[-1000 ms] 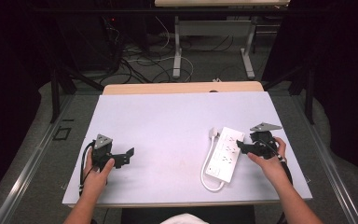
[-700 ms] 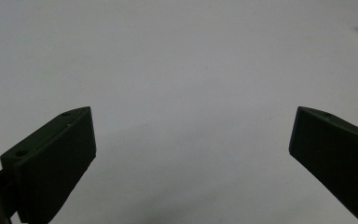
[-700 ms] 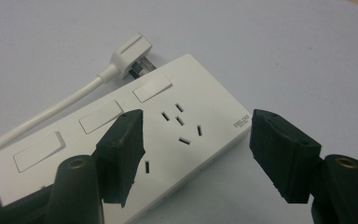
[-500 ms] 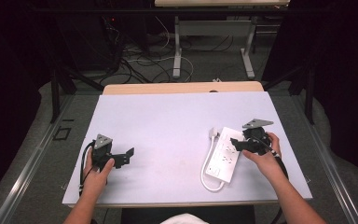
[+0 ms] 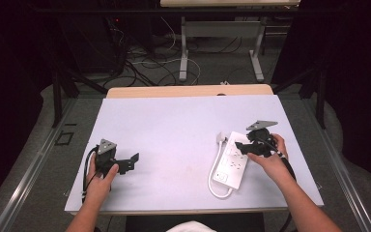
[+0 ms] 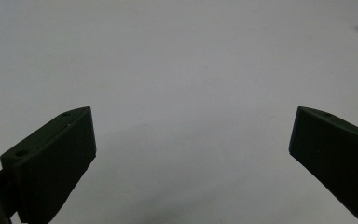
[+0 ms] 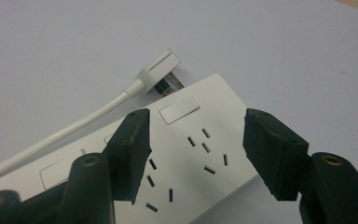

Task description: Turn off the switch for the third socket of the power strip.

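A white power strip [image 5: 233, 162] lies on the right half of the white table, its white cable looping round its near end to a flat plug [image 5: 221, 138] by its far end. In the right gripper view the strip [image 7: 200, 140] sits below and between the jaws, with the plug [image 7: 161, 70] beyond it. My right gripper [image 5: 241, 146] hovers open over the strip's far half, touching nothing that I can see. My left gripper [image 5: 134, 158] rests low at the table's left, open, with bare tabletop between its fingers [image 6: 56, 158].
The white table top [image 5: 174, 125] ends in a wooden strip [image 5: 188, 91] at the back. Beyond it stand table legs and loose cables on the floor [image 5: 145, 63]. Dark curtains close in both sides.
My right gripper has moved left and a little away from me, from beside the strip's right edge to over its far half. The left gripper has stayed put.
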`<act>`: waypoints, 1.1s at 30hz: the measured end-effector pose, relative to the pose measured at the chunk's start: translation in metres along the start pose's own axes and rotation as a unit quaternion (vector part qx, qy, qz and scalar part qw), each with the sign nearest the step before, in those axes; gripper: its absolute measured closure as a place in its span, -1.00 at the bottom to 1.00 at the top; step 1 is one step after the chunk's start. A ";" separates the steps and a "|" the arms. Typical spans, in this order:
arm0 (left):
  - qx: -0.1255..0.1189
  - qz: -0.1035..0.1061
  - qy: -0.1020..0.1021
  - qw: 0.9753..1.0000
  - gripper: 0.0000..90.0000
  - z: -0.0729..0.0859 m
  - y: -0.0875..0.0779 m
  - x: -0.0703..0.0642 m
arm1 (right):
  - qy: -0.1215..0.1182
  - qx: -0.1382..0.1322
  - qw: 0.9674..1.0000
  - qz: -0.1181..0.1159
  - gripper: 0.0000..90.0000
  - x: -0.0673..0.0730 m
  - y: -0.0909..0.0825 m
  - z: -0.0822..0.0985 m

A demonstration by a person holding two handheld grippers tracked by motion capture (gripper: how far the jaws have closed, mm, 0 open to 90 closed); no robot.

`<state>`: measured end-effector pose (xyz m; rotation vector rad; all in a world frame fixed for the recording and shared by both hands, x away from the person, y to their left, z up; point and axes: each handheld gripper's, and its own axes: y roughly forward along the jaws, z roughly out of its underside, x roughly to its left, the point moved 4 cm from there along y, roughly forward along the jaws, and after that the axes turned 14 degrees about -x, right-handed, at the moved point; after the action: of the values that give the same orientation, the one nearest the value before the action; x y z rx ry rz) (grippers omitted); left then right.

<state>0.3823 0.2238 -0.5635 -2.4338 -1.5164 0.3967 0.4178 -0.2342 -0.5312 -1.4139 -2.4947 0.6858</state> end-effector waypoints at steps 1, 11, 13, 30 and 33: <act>0.000 0.000 0.000 1.000 -0.99 0.000 0.000 0.000 | -0.003 0.000 1.000 0.000 -0.09 0.000 0.001 -0.001; 0.001 0.001 0.000 1.000 -0.99 0.000 0.000 0.000 | 0.004 0.012 1.000 -0.014 0.06 -0.004 0.011 -0.007; 0.001 0.001 0.000 1.000 -0.99 0.000 0.000 0.000 | 0.005 0.013 1.000 -0.021 0.11 -0.004 0.013 -0.009; 0.001 0.001 0.000 1.000 -0.99 0.000 0.000 0.000 | -0.006 0.034 0.999 -0.030 0.41 -0.008 0.031 -0.023; 0.001 0.001 -0.001 1.000 -0.99 0.000 0.000 0.000 | -0.006 0.040 0.999 -0.034 0.46 -0.008 0.034 -0.023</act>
<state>0.3826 0.2237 -0.5639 -2.4346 -1.5127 0.4004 0.4573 -0.2193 -0.5267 -1.2961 -2.4815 0.7752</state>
